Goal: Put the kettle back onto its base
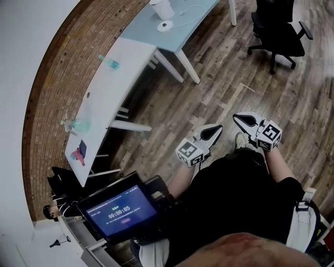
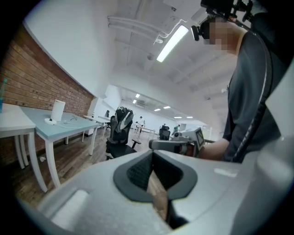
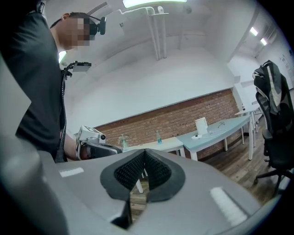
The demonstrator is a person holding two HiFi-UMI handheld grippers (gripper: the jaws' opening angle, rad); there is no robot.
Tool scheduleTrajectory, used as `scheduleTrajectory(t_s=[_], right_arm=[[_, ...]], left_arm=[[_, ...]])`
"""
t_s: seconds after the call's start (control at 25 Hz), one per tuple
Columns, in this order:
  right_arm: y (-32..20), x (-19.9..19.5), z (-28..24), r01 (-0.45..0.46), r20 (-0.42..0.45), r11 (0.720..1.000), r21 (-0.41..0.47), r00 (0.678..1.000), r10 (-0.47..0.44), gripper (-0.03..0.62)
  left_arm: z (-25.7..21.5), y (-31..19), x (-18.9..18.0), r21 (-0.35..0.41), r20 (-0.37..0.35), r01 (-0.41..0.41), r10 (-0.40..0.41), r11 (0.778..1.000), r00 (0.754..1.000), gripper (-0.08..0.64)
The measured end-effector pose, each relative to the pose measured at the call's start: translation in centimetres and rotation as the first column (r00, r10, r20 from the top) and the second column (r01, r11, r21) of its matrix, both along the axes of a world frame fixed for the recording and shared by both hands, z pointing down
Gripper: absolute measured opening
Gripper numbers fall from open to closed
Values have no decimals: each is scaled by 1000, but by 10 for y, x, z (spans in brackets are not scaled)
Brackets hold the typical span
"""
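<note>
Closest in, a person's black shirt (image 1: 235,198) is seen from above, and a dark screen (image 1: 122,208) with a blue picture is seen at its left. Just past the shirt, the left gripper (image 1: 215,130) and the right gripper (image 1: 241,119) are held side by side over the wooden floor (image 1: 209,88), well away from the counters. The jaws of the left gripper are pressed together at their tips, and nothing is held between them. The jaws of the right gripper are pressed together too, and nothing is held there either. Farther off, a white counter (image 1: 117,78) is set along the brick wall (image 1: 62,68), and a small blue bottle (image 1: 109,62) is seen on it. Next to it, farther still, a light blue counter (image 1: 195,21) is found. The white kettle (image 1: 162,8) is stood upright on this counter, just beside its round base (image 1: 165,25) and not on it. A black office chair (image 1: 276,31) is parked on the floor at the far right.
</note>
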State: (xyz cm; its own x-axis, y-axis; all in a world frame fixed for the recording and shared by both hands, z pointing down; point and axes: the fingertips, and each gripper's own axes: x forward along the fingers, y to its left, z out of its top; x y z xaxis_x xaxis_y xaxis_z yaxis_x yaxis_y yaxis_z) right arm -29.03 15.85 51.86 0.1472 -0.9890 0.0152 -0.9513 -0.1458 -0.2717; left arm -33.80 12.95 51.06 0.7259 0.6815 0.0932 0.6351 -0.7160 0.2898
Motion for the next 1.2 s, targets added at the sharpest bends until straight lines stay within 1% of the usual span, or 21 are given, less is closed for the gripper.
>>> scheduleTrajectory(t_s=[0.08, 0.24, 0.4, 0.56, 0.64, 0.84, 1.0, 1.2], right_arm=[[3, 19, -3, 6, -7, 1000, -2, 1000, -6, 3], [7, 51, -10, 30, 23, 999, 28, 999, -30, 3], [12, 80, -6, 57, -9, 998, -17, 998, -57, 3], [16, 105, -6, 79, -3, 997, -2, 997, -79, 3], [18, 116, -3, 81, -5, 997, -10, 997, -81, 3], [25, 136, -1, 92, -9, 996, -3, 996, -92, 3], [32, 147, 3, 89, -14, 996, -17, 996, -89, 3], [41, 154, 7, 75, 3, 997, -10, 997, -75, 3]], left_arm=[[-2, 2, 18, -9, 0, 15, -15, 1000, 1000, 3], [-3, 5, 52, -16, 0, 47, -47, 999, 999, 2], [-4, 8, 83, -11, -6, 68, -69, 998, 998, 2], [-4, 14, 111, -7, -12, 80, -80, 997, 997, 2], [-5, 16, 124, -2, -15, 86, -86, 996, 996, 2], [-4, 21, 144, 6, -22, 99, -99, 995, 995, 3], [-3, 26, 153, 5, -16, 102, -102, 995, 995, 2], [1, 32, 160, 11, -4, 96, -96, 995, 995, 3]])
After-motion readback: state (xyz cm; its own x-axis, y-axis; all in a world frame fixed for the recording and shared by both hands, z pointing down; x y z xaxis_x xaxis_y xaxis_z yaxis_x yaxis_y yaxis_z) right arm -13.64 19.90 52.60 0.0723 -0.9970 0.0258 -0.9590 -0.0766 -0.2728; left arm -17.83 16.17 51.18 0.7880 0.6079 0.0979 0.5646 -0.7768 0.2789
